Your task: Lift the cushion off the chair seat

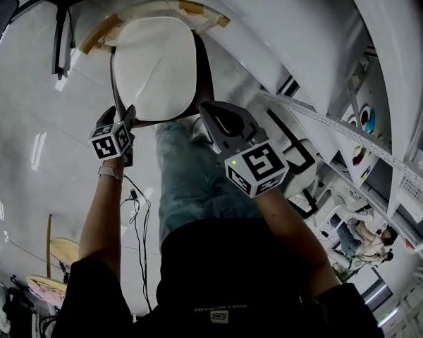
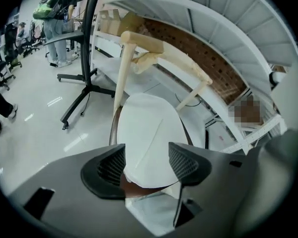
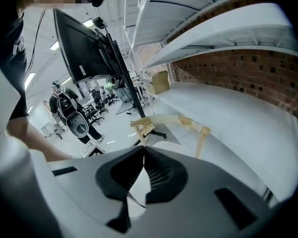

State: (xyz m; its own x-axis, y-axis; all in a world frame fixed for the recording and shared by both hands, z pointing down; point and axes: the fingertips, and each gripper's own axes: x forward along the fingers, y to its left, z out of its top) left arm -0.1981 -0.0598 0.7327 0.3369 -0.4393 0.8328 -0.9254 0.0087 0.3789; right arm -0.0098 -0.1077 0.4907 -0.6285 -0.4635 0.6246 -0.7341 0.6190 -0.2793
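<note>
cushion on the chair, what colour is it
The cushion is plain white, clearest in the head view.

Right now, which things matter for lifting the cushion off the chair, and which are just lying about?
Job: cushion; chair; left tongs, open at the cushion's near edge; right tongs, shut.
Lying about: black stand; floor cable; rack.

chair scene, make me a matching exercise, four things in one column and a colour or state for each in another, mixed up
1 cushion
2 chair back
3 left hand-held gripper
4 right hand-held gripper

a jaws together
b white
c jaws apart
d pale wood, curved

Pairs: 1-b, 2-d, 3-c, 4-a
</note>
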